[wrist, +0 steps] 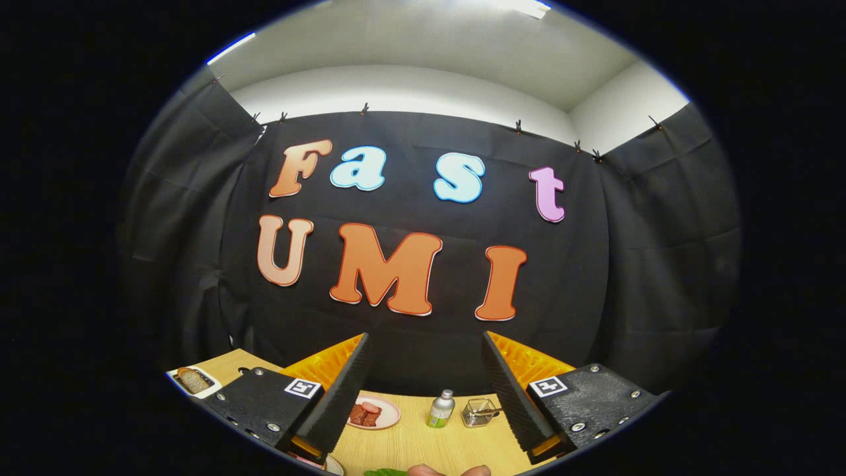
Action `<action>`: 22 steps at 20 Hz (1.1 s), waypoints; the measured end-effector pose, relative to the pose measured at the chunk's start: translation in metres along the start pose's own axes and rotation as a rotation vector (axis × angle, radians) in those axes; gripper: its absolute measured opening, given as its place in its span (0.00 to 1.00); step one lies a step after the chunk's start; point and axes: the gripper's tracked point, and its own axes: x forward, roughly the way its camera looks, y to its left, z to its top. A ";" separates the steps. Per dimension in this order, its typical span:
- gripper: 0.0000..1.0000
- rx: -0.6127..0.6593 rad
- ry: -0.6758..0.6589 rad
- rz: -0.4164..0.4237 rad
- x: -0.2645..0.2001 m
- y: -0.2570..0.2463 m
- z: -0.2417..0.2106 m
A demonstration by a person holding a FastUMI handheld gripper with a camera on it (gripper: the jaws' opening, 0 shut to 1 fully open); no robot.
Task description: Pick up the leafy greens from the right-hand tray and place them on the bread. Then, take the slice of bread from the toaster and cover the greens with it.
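Gripper view: gripper (423, 390) fingers spread wide, grasping nothing. Leafy greens (385, 472) peek in at bottom centre of frame. They look light, floppy and easily bruised; pinch gently at a bunched part.

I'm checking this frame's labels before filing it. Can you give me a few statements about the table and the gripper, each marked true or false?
1. The gripper has its fingers spread apart with nothing between them. True.
2. A slice of bread lies on a white tray beside the left finger. True.
3. The small bottle lies on its side. False: it stands upright on the wooden table.
4. The pink plate holds leafy greens. False: it holds reddish meat slices.
5. A small wire basket stands beside the bottle. True.
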 end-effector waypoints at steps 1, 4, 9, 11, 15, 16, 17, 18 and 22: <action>0.99 0.007 0.031 0.004 0.000 0.001 -0.011; 0.99 0.011 0.176 0.020 -0.005 0.002 -0.058; 0.99 0.006 0.343 0.058 -0.016 0.004 -0.125; 0.99 0.001 0.420 0.074 -0.021 0.006 -0.155; 0.99 0.003 0.595 0.130 -0.038 0.017 -0.219; 0.99 0.007 0.640 0.146 -0.042 0.022 -0.237; 0.99 0.008 0.692 0.154 -0.049 0.023 -0.256; 0.99 0.012 0.736 0.160 -0.053 0.025 -0.273; 0.99 0.015 0.924 0.206 -0.079 0.039 -0.335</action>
